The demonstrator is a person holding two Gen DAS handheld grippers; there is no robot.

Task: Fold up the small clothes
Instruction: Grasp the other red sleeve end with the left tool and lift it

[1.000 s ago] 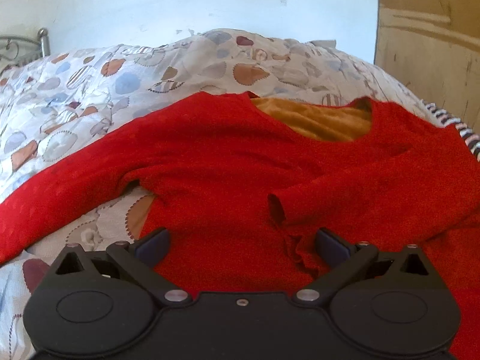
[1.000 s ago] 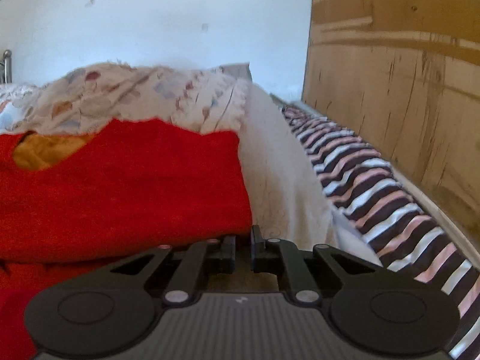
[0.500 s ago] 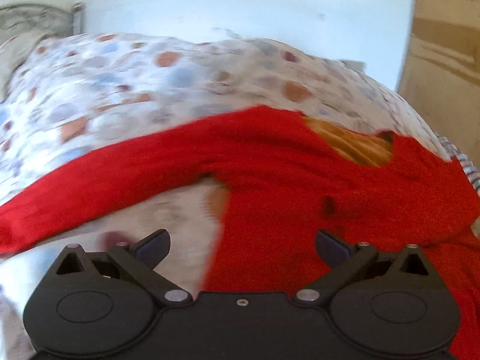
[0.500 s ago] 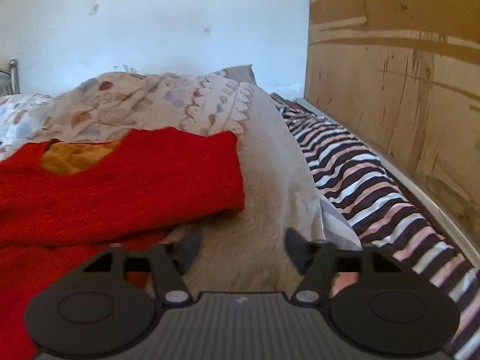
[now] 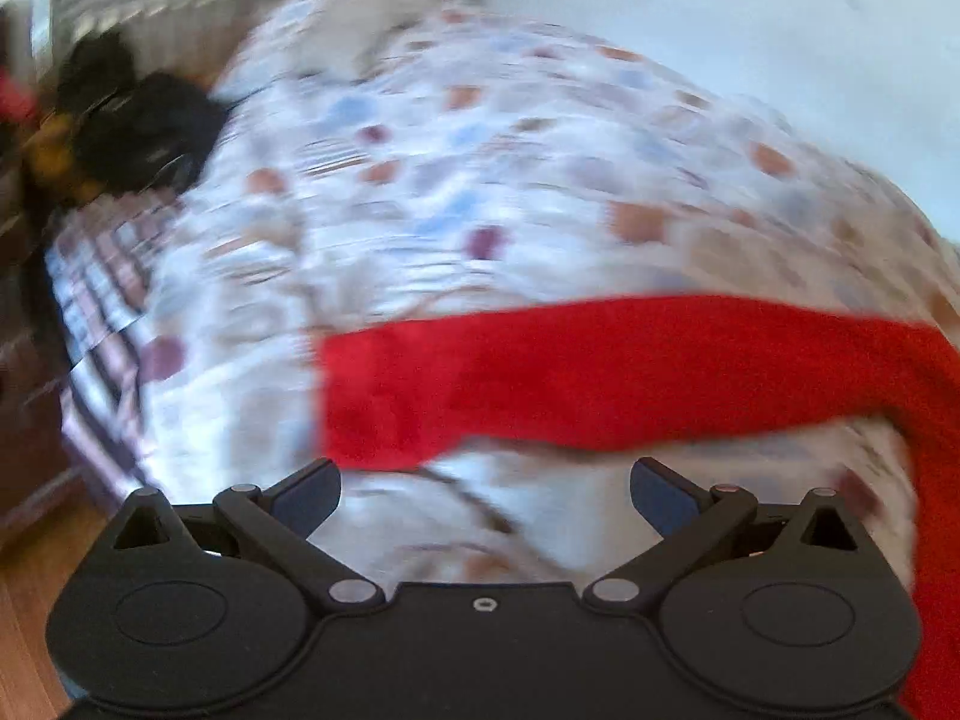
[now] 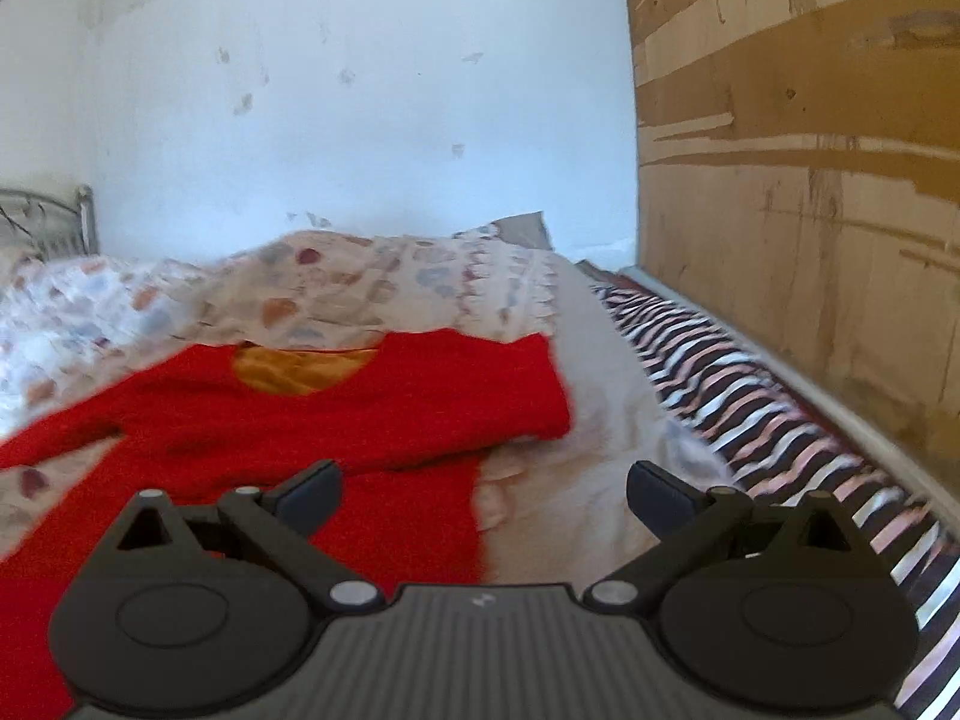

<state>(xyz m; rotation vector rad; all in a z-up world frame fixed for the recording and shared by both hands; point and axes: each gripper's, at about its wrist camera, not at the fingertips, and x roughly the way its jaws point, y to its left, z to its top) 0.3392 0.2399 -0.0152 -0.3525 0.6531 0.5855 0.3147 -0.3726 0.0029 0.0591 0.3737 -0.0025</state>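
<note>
Sweater (image 6: pixel 372 414) lies on the quilt (image 6: pixel 336 288), its left sleeve (image 5: pixel 600 378) blurred. Right gripper (image 6: pixel 483 495) has just been opening, empty; left gripper (image 5: pixel 486 495) is released too.

A red sweater (image 6: pixel 360 420) is spread flat on the bed (image 6: pixel 372 288), neckline away, orange lining shown. One sleeve (image 5: pixel 600 378) is stretched out sideways; the other is folded across the body.

Left wrist view smeared by motion; dark heap (image 5: pixel 138 132) unidentifiable; red sweater (image 5: pixel 600 378) cut off at right edge.
</note>
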